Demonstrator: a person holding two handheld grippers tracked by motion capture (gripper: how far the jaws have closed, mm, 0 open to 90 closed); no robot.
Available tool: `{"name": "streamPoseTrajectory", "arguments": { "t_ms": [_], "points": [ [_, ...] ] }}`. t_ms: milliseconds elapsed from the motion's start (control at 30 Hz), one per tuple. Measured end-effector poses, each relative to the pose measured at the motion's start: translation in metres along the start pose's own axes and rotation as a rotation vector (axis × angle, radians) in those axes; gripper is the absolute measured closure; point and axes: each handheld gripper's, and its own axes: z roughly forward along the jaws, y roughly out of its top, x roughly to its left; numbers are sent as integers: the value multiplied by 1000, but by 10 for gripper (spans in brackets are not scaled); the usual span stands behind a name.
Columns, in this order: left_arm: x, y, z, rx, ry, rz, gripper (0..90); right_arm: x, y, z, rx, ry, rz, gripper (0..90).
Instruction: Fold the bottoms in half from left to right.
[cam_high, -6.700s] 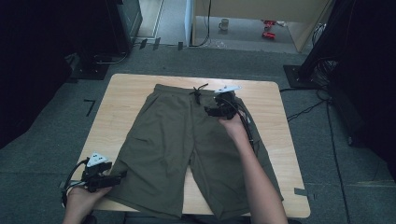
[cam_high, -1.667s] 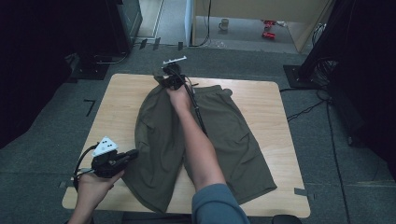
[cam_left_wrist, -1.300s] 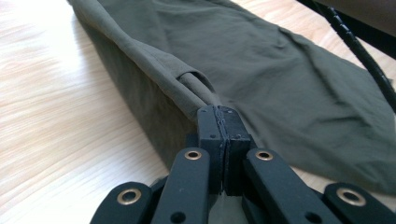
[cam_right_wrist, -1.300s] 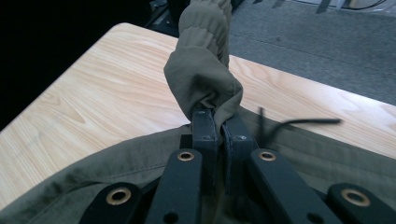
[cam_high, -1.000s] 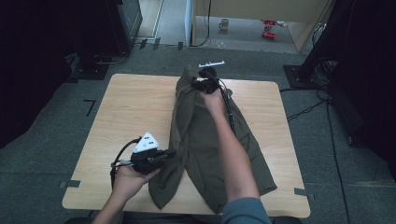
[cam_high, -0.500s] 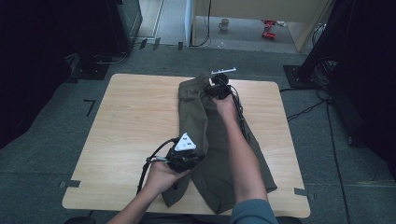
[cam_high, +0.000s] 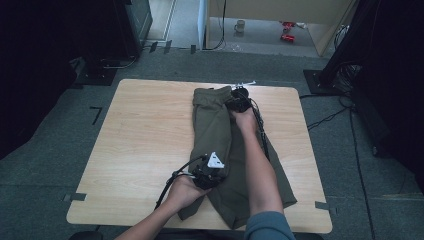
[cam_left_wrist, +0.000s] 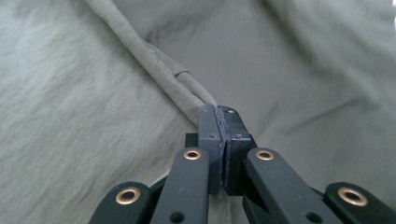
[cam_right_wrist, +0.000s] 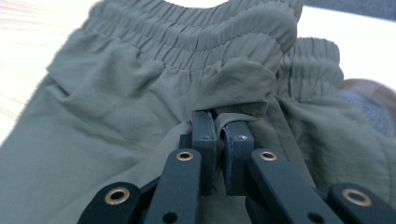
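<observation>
Shorts (cam_high: 215, 125) lie folded on the desk (cam_high: 145, 130); my left fingers (cam_left_wrist: 219, 122) pinch their hem, right fingers (cam_right_wrist: 220, 128) their waistband.

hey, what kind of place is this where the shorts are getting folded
Probably a lab or studio set up for recording, not a home: a bare wooden table on grey carpet, black stands and cables around it, and the olive shorts handled with grippers.
</observation>
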Motion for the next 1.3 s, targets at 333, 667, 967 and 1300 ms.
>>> {"name": "streamPoseTrajectory", "arguments": {
  "t_ms": [333, 667, 967, 1300],
  "points": [
    [24, -11, -10, 40, -12, -56, 900, 1, -10, 11, 36, -24, -15, 855],
    [58, -32, -35, 32, 43, -110, 900, 2, -14, 11, 47, -42, 1, 854],
    [88, -49, -55, 23, 105, -170, 900, 0, -17, 9, 34, -28, 13, 851],
    [123, -61, -71, 11, 238, -204, 900, -2, -22, 7, 17, -27, 21, 845]
  ]
}}
